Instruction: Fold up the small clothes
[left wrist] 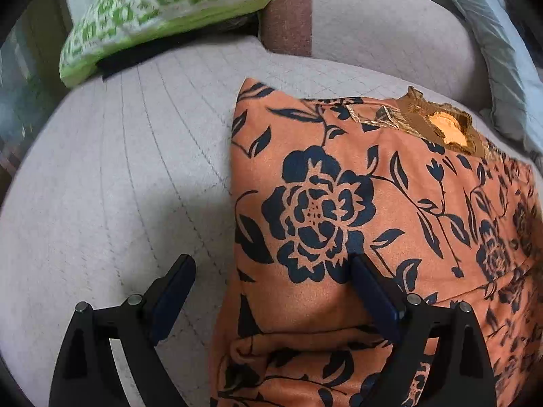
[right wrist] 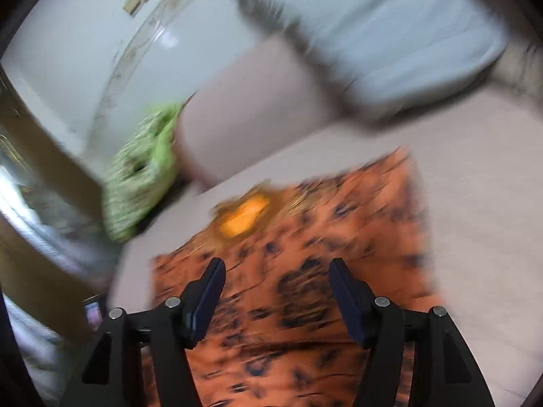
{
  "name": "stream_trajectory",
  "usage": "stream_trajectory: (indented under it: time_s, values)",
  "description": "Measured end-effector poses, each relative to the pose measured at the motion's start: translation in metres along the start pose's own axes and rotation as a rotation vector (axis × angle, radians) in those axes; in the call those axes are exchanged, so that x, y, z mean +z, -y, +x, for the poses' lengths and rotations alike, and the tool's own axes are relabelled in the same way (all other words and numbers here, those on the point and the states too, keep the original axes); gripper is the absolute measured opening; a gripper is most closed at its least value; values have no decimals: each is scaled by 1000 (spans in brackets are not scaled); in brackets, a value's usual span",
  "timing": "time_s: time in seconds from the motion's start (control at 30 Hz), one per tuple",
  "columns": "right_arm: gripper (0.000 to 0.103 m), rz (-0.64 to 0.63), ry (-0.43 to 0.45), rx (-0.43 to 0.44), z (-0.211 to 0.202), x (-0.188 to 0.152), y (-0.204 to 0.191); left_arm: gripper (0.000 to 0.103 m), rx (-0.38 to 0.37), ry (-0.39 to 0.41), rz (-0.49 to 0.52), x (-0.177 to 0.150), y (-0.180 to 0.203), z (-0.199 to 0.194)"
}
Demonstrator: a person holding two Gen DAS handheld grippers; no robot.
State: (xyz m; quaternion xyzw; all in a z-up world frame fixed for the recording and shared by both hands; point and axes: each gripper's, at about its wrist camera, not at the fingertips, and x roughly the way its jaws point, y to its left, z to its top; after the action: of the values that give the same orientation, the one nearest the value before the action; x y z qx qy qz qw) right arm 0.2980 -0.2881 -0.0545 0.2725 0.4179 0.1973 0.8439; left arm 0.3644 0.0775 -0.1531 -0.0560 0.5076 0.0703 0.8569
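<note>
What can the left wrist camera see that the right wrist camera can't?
Only the left wrist view shows the sharp flower print, the sofa's stitched lines and the brown strip behind the cushion.

Only the right wrist view shows the white wall, the small lit screen low on the left, and the right gripper, open above the cloth. It is very blurred.

Both show the orange flowered garment lying on the sofa, its neck opening, the green patterned cushion and a pale grey pillow. The left gripper is open over the garment's edge.
</note>
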Motion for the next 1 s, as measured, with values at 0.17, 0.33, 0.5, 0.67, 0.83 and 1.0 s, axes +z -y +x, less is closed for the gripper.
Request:
stream_trajectory:
  time_s: [0.17,0.33,0.5,0.67,0.83,1.0]
  values:
    - [64,278,-36,-14,8,-16,64,96,-41,31,-21,0,-11,-23]
    - [71,6,85,-28,-95,-29,-2,96,-82,231,-63,-38,-28,-124]
    - [81,-153,88,-83,-204,-92,-23,98,-75,283,-108,-116,-58,-208]
    - [81,-82,-99,-189,-225,-175,28,99,-84,119,-168,-198,-82,-213]
    - [81,24,-138,-203,-231,-227,66,99,-87,33,-217,-247,-82,-203]
    - [81,6,-113,-178,-221,-226,64,99,-110,-5,-286,-268,-81,-193]
